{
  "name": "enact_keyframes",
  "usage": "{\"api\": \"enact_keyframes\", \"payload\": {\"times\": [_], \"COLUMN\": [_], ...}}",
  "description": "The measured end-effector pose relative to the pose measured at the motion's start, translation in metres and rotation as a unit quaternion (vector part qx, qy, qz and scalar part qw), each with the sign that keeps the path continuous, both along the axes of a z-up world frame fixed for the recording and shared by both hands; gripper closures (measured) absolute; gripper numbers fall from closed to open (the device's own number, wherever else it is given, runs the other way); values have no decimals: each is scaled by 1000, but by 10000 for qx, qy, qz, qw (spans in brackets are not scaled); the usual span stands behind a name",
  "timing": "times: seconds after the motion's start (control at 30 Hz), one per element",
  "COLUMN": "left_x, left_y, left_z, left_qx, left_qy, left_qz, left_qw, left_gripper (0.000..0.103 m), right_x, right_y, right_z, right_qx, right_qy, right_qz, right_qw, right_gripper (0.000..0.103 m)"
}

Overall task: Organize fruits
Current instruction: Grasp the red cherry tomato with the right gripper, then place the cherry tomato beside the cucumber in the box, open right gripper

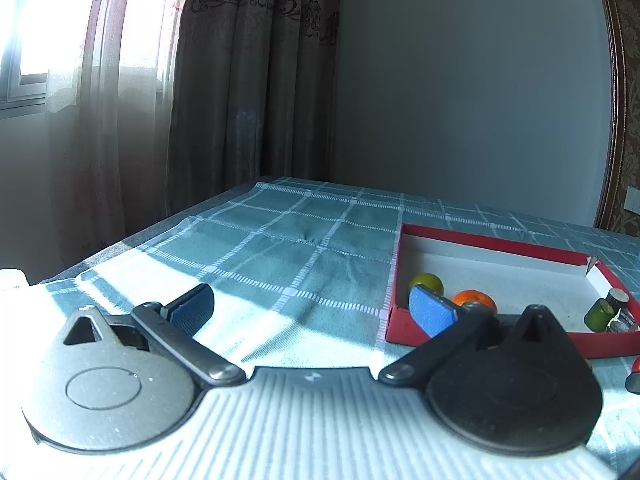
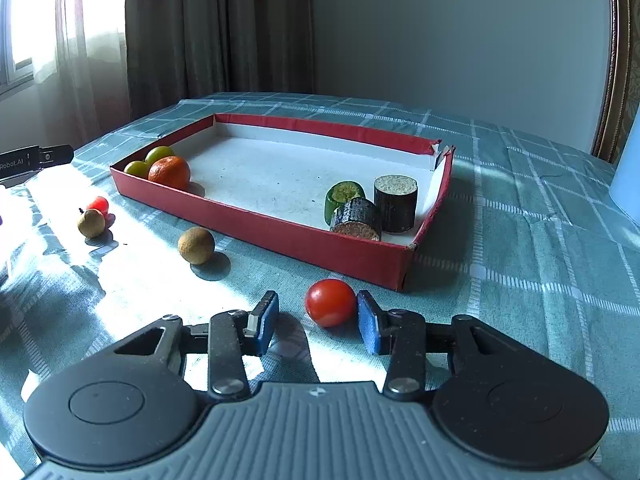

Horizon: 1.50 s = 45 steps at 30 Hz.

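my left gripper (image 1: 312,312) is spread as wide as it goes, nothing between its blue pads, hanging over the checked tablecloth (image 1: 280,248) just off the near left corner of the red box (image 1: 480,240). my right gripper (image 2: 318,320) sits in front of the box's near wall, jaws partly apart; the red tomato (image 2: 330,302) lies between them, touching the right pad (image 2: 368,326) or very nearly, with a clear gap to the left pad, so it is not clamped. the only writing i can read is "robot.ai" on the dark gripper body (image 2: 24,164) left of the box. inside the box, at its left end, an orange (image 2: 169,173) touches two green fruits (image 2: 148,162). at its right end one dark log piece (image 2: 395,204) stands upright, another (image 2: 357,219) lies on its side with its cut end toward me, beside a green piece (image 2: 344,196). left of the box on the cloth lie two brown fruits (image 2: 196,245) and a small red one (image 2: 98,204).
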State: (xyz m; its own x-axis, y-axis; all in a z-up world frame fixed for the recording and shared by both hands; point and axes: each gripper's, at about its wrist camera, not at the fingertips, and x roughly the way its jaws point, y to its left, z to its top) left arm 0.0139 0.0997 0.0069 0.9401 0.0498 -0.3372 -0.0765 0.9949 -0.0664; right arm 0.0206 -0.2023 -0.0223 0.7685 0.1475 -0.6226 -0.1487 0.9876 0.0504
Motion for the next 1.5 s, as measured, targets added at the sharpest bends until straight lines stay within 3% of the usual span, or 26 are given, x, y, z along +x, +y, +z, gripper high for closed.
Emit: {"api": "enact_keyframes", "payload": {"times": [0.1,0.43,0.7,1.03,1.5], "left_x": [2,12,13,14,14], "left_y": [-1,-9,-10,-9,-10], "left_z": [-1,-4,-5,-5,-6], "left_qx": [50,342,409,366,395], "left_qy": [79,466,521,547,604], "left_qz": [34,170,206,198,198], "left_qw": [10000,9982,9976,9976,9972], "left_gripper": [0,0,0,0,0], "right_x": [1,-4,18,49,56], "right_y": [1,3,16,15,13], "right_z": [1,21,45,24,13], "right_qx": [-37,215,32,-219,-491], "right_qy": [-5,-482,-811,-579,-739], "right_qz": [14,80,93,-68,-224], "right_qw": [10000,9986,9967,9981,9958], "right_gripper": [77,77,77,77,77]}}
